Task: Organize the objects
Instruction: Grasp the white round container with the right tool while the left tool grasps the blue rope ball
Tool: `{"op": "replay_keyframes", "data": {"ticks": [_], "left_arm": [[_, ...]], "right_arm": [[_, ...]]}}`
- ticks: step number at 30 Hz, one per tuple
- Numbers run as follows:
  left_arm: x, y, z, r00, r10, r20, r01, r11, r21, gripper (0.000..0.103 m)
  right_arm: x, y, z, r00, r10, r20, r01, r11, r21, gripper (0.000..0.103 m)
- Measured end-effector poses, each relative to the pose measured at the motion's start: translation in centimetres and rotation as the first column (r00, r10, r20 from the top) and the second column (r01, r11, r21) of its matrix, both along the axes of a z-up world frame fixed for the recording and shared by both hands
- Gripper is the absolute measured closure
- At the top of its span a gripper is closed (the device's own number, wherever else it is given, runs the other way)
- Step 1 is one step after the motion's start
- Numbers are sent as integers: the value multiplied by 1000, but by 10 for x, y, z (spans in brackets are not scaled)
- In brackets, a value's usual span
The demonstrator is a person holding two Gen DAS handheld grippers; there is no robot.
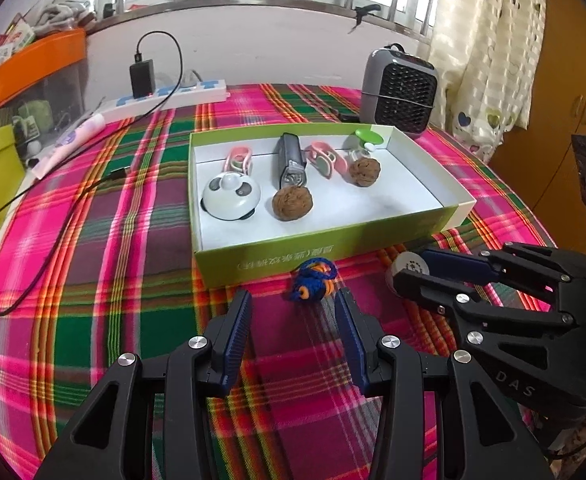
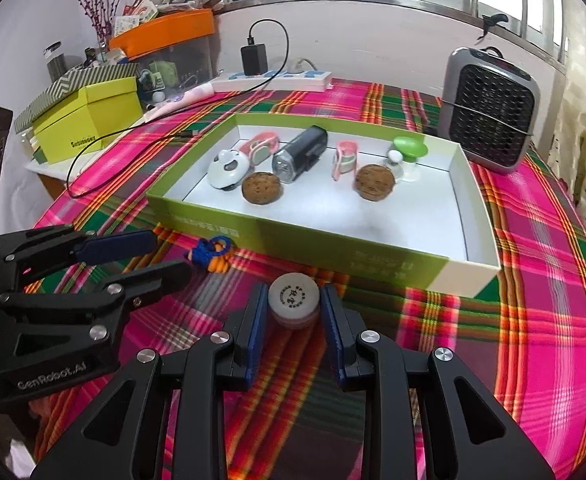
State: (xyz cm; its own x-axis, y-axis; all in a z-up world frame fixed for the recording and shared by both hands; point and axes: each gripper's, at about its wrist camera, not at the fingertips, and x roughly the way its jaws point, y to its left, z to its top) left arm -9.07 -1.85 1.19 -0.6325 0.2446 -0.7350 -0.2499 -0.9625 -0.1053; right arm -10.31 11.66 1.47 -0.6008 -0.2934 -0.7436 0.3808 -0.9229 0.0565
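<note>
Right gripper (image 2: 293,300) grasps the round white jar (image 2: 294,298); left gripper (image 1: 293,300) stands released. Shallow fingertip hold risks slippage before the green box (image 2: 325,252).

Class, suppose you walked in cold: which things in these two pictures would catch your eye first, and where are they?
The loud pink and green plaid tablecloth fills both views. On it sits a green tray holding walnuts, a panda gadget and clips. Nearest, the right gripper has a small white jar between its fingers, and the open left gripper faces a blue crochet trinket.
</note>
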Motion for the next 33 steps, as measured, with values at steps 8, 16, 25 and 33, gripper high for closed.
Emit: {"op": "replay_keyframes", "data": {"ticks": [8, 16, 25, 33], "left_arm": [[-8, 7, -3, 1000, 5, 5, -5, 1000, -23, 62], [-15, 14, -10, 1000, 0, 23, 1, 999, -45, 62], [-21, 20, -10, 1000, -3, 28, 4, 999, -50, 62], [-22, 24, -11, 1000, 6, 27, -4, 997, -74, 75]], "right_arm": [[0, 10, 1, 1000, -16, -3, 16, 1000, -12, 75], [0, 19, 2, 999, -34, -5, 34, 999, -20, 75], [-1, 21, 1, 999, -42, 2, 42, 999, -22, 75], [-1, 22, -1, 999, -41, 9, 41, 999, -32, 75]]}}
